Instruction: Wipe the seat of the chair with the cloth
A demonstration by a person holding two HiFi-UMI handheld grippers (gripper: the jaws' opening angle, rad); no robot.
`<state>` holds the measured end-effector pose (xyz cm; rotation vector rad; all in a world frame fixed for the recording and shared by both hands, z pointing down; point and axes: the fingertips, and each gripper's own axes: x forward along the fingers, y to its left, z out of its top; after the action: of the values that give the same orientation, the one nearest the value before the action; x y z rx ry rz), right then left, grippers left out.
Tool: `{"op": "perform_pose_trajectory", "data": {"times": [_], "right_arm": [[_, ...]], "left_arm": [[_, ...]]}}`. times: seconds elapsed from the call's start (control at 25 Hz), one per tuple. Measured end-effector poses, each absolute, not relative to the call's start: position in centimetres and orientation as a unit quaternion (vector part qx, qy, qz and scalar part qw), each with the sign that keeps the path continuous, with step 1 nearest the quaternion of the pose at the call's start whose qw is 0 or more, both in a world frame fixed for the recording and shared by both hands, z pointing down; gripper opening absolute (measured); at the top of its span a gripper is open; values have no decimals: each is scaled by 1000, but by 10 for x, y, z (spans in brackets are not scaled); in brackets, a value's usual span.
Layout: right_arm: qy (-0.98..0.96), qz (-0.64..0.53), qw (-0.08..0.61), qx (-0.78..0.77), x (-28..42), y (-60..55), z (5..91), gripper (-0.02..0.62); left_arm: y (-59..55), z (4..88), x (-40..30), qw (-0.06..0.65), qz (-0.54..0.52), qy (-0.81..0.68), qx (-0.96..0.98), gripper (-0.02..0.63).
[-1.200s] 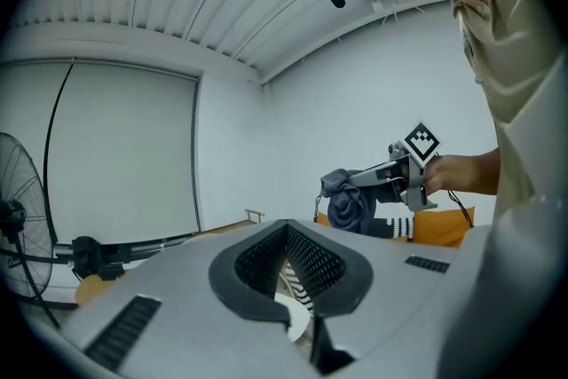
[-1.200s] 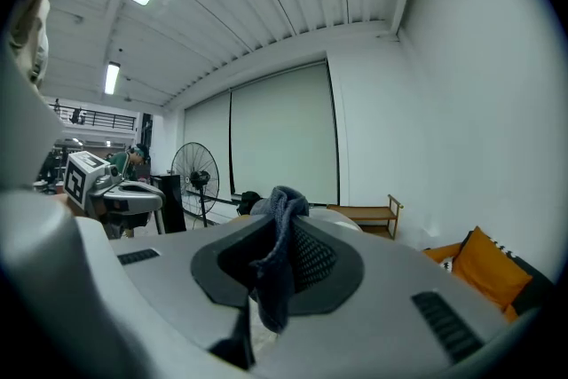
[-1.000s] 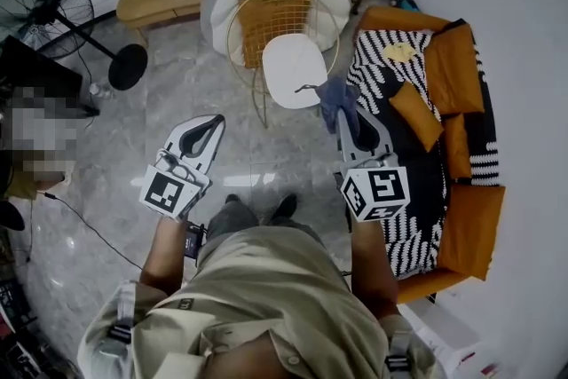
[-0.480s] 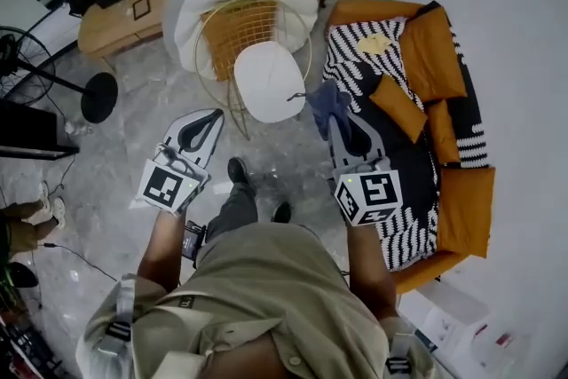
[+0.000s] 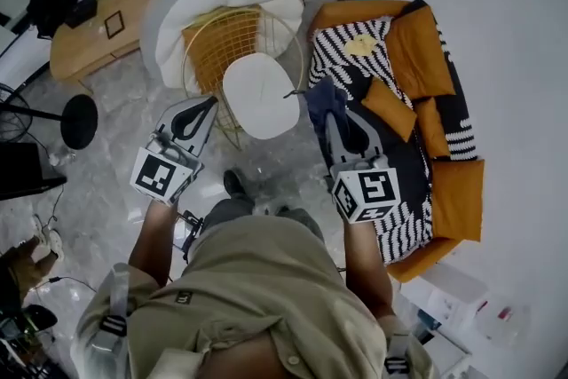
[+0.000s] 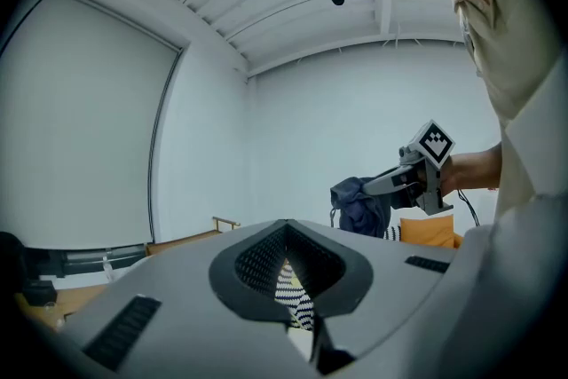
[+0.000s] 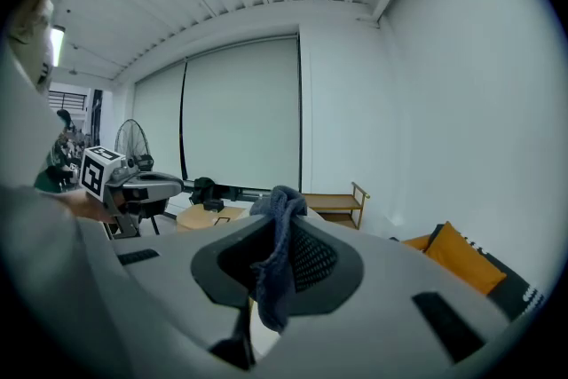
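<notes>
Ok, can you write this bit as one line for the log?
right gripper: shut on cloth | left gripper: shut, empty | cloth: beside chair seat

cloth (image 5: 324, 98): dark blue, bunched, aloft | chair seat (image 5: 260, 84): white, oval

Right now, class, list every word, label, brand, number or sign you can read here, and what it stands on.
No readable text anywhere.
Left marker cube and right marker cube: black-and-white square patterns, no letters.
White boxes at lower right: red marks, too small to read.
Cloth: no label shows.
</notes>
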<state>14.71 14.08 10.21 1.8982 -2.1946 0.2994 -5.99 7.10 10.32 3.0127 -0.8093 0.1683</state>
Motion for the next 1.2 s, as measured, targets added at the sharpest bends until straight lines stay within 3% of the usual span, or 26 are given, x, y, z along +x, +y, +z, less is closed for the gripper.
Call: {"op": "perform_pose_trajectory", "data": {"times": [0.12,0.52,1.2], "right_arm": [[-742,107,123,650,143,124,108,52],[-759,131,141,622,153,47,143,52],[-805,199,165,534,199,-124,276,52]], "left_arm": [[47,101,-61,-5,28,-250,968,15],[-2,143,-66,56,82,-283,954,15],[-107,213,-19,93,154,-377,908,15]]}}
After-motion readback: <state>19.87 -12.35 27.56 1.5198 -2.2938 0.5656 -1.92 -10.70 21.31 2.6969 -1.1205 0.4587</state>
